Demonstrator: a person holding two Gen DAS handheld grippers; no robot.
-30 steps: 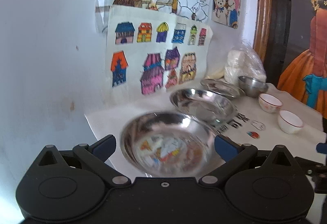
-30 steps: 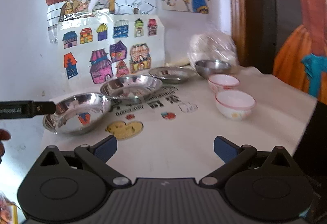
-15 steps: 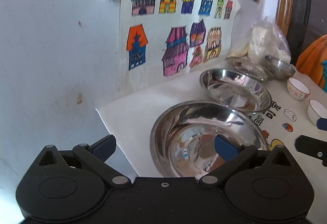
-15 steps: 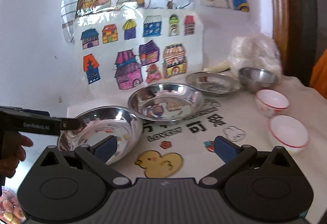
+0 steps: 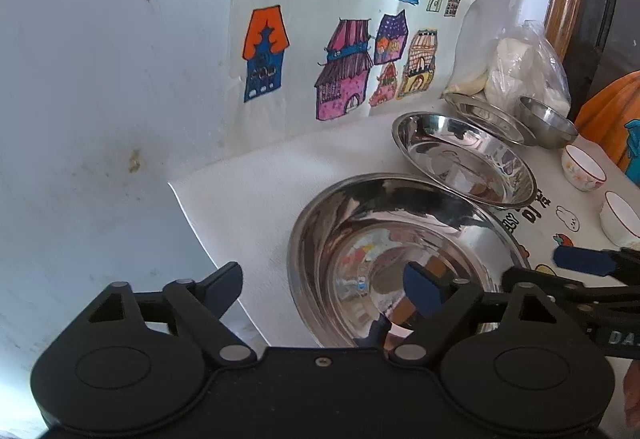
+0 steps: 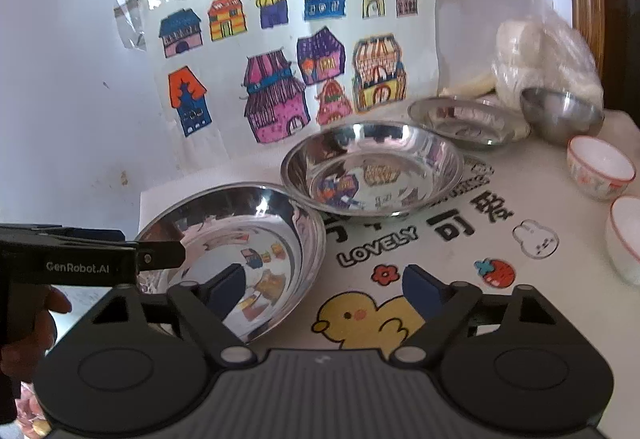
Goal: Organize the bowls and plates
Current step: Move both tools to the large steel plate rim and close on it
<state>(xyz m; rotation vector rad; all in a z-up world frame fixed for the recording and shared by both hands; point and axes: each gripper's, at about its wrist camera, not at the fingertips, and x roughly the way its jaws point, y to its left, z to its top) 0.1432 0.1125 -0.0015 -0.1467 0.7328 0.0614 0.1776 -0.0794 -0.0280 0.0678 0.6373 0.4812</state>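
A large steel bowl (image 5: 384, 239) (image 6: 240, 239) sits at the table's left end. My left gripper (image 5: 326, 285) is open, its jaws either side of the bowl's near left rim; it also shows in the right wrist view (image 6: 160, 259). My right gripper (image 6: 324, 287) is open, its left finger over the bowl's right rim; it also shows in the left wrist view (image 5: 576, 263). Behind stand a second steel bowl (image 6: 372, 167) (image 5: 464, 163), a flat steel plate (image 6: 460, 119) (image 5: 480, 115), a small steel bowl (image 6: 560, 115) (image 5: 548, 121) and two white ceramic bowls (image 6: 600, 167) (image 6: 624, 235) (image 5: 582, 171) (image 5: 620, 217).
A white wall with coloured house drawings (image 6: 280, 59) runs close behind the dishes. A plastic bag of white items (image 6: 544, 55) lies at the back right. The tablecloth (image 6: 440, 239) has printed cartoons. The table's left edge (image 5: 200, 223) is close to the large bowl.
Both grippers have moved closer to the large steel bowl. The left one has shifted left so the bowl's rim lies between its fingers. The right one now reaches the bowl's right side.
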